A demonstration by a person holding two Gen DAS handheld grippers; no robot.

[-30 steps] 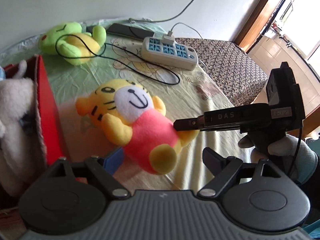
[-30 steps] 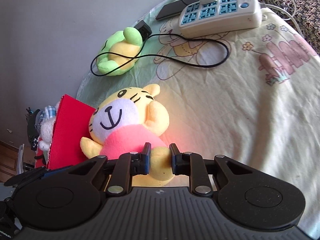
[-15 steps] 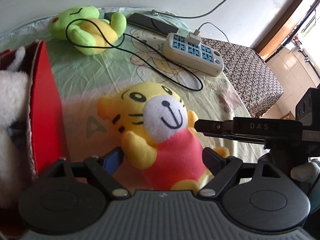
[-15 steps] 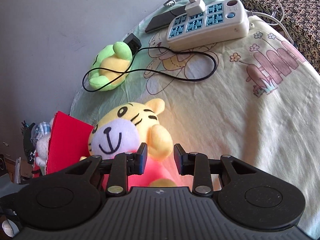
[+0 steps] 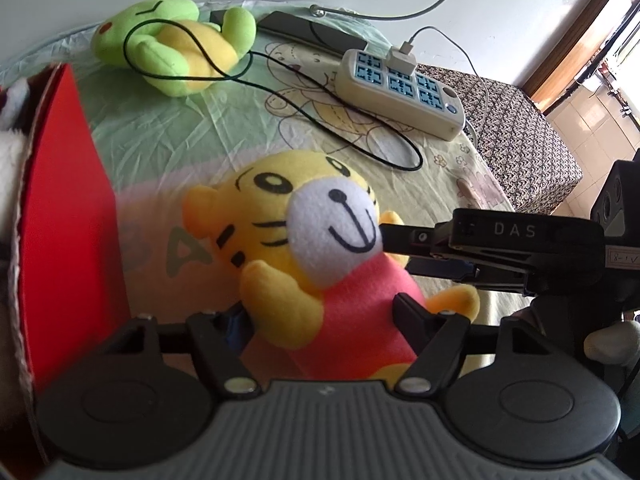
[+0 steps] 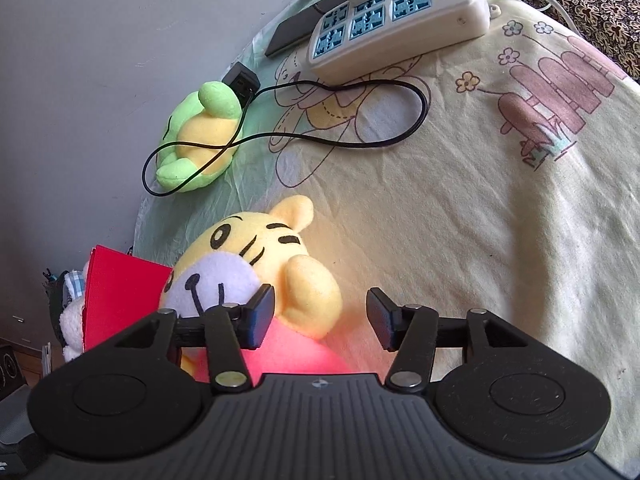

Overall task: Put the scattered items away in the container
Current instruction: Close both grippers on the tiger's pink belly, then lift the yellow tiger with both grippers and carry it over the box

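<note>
Closing left gripper around tiger plush for lifting into red box at nine o'clock, pads not yet pressing; opening right gripper, releasing, gripping nothing.

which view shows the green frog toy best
The left wrist view: the green frog toy lies face up with its face, belly and limbs showing, a black cable looped over it. In the right wrist view it is smaller, seen from the feet end, face hidden.
</note>
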